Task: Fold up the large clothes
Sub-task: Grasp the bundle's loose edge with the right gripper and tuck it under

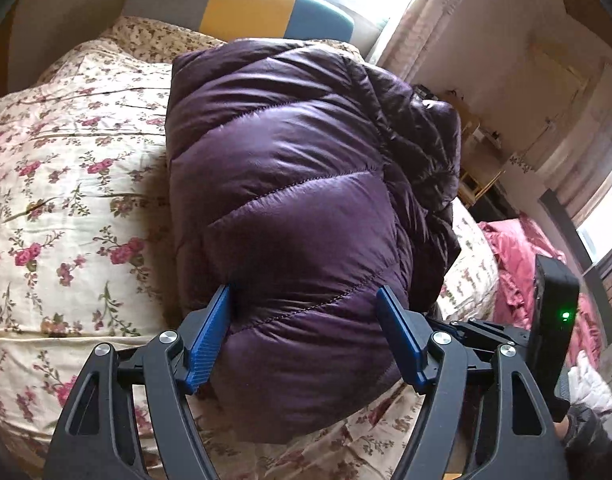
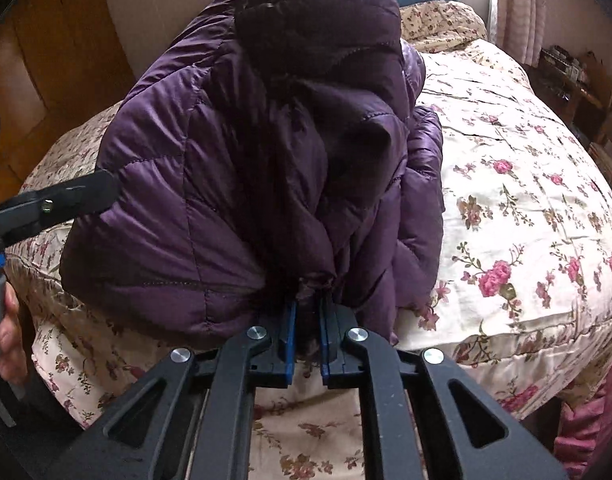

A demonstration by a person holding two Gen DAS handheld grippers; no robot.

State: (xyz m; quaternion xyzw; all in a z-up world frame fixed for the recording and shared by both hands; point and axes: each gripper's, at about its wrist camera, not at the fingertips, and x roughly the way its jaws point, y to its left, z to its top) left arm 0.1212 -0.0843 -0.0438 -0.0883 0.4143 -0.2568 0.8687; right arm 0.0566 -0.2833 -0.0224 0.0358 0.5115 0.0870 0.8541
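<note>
A purple quilted down jacket [image 1: 290, 184] lies folded into a thick bundle on a floral bedspread [image 1: 58, 184]. My left gripper [image 1: 306, 300] is open, its blue fingers [image 1: 210, 340] straddling the near end of the bundle. In the right wrist view the jacket [image 2: 234, 176] bulges up in front, with its dark lining showing at the top. My right gripper [image 2: 307, 308] is shut on a gathered fold of the jacket at its near edge. The left gripper's black arm [image 2: 58, 200] touches the bundle's left side there.
The floral bedspread [image 2: 505, 184] extends right. A grey, yellow and blue headboard [image 1: 242, 4] stands at the back. A pink blanket [image 1: 521, 264] lies at the right beyond the bed. Curtains [image 1: 417, 28] and wooden shelving [image 1: 481, 168] stand further right.
</note>
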